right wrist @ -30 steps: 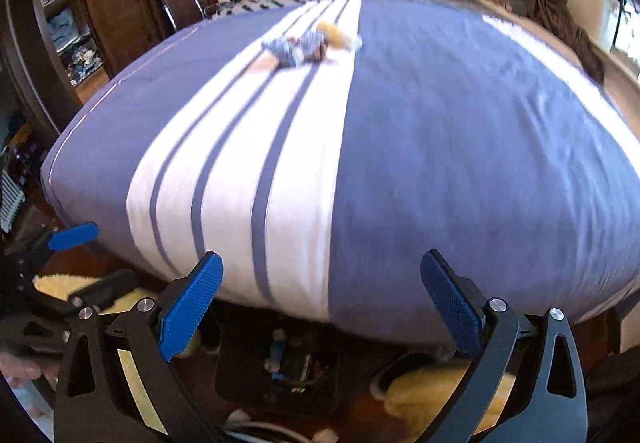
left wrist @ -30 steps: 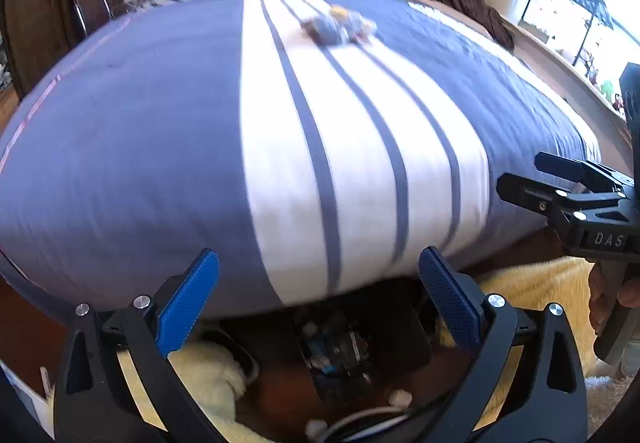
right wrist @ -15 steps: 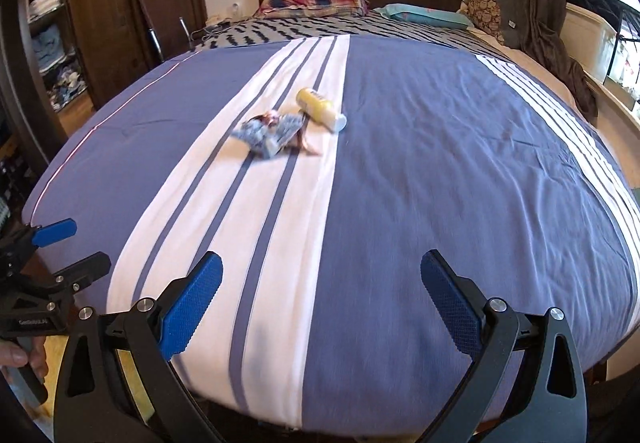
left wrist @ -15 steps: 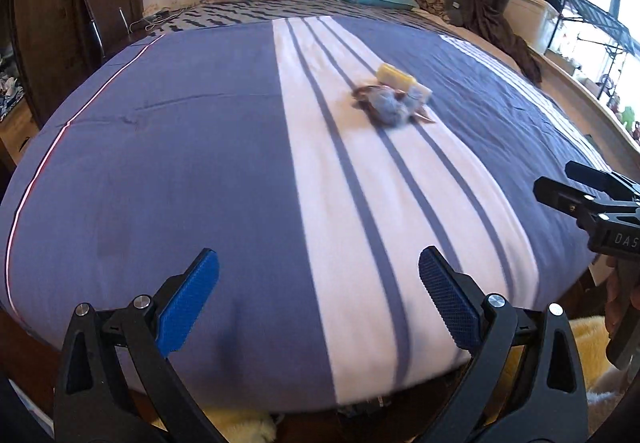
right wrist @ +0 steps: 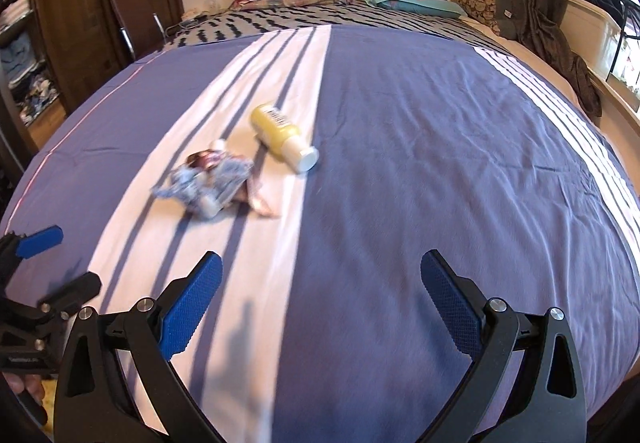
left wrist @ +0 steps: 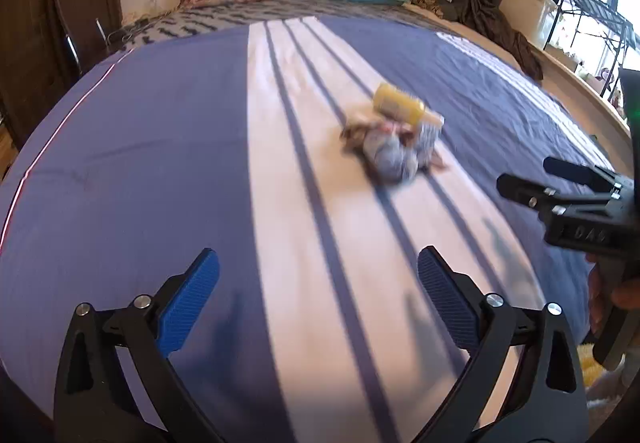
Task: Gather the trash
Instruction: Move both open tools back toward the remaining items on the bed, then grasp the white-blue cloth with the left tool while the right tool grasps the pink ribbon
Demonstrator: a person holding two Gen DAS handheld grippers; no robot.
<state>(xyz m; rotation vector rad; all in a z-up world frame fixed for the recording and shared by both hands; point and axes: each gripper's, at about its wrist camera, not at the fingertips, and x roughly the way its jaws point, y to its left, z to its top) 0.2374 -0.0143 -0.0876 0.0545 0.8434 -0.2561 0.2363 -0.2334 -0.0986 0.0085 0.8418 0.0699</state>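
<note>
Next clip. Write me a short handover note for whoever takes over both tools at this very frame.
Left tool: open, empty; its jaws have just been closing slightly.
Right tool: open, empty.
Trash: a yellow plastic bottle with a white cap lies on its side beside a crumpled blue-and-brown wrapper pile on the striped blue-and-white bedspread.
Done: nothing collected.
Left: pick up both. No bin visible.

Both grippers moved over the bed [right wrist: 440, 123], nearer the trash [right wrist: 212, 179].
</note>
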